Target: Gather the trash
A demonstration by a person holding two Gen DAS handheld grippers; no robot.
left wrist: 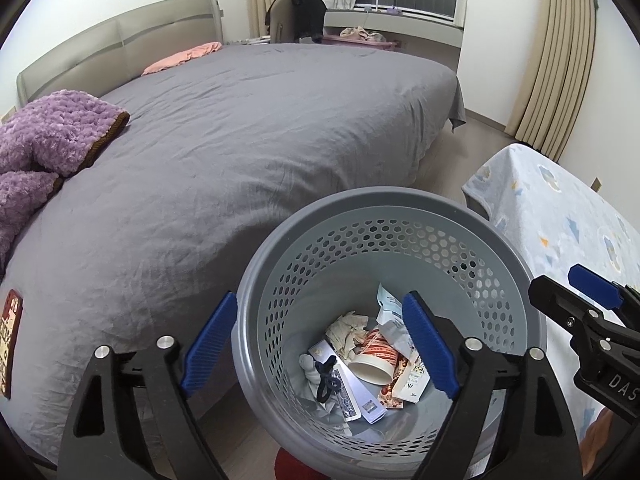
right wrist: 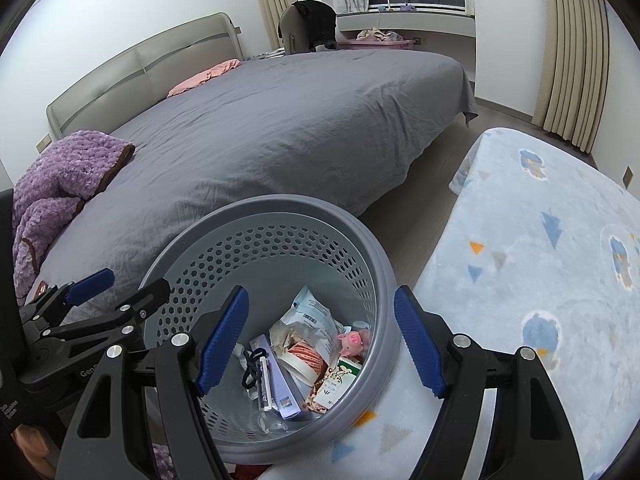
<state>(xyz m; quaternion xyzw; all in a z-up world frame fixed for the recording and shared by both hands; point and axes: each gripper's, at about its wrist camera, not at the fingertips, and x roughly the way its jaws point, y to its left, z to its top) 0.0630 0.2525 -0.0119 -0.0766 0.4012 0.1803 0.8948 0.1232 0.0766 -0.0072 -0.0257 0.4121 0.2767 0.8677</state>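
Observation:
A grey perforated basket stands between the bed and a blue blanket. Inside lie a red-patterned paper cup, crumpled tissue, a blue-white packet, a purple box, a black hair clip and a pink pig figure. My left gripper is open above the basket's left rim, holding nothing. My right gripper is open over the right rim, holding nothing. A flat red-brown packet lies on the bed's near edge.
A grey-sheeted bed fills the left, with a purple blanket and a pink pillow on it. A light blue patterned blanket covers a surface at right. Bare floor runs between them. A draped chair and curtains stand behind.

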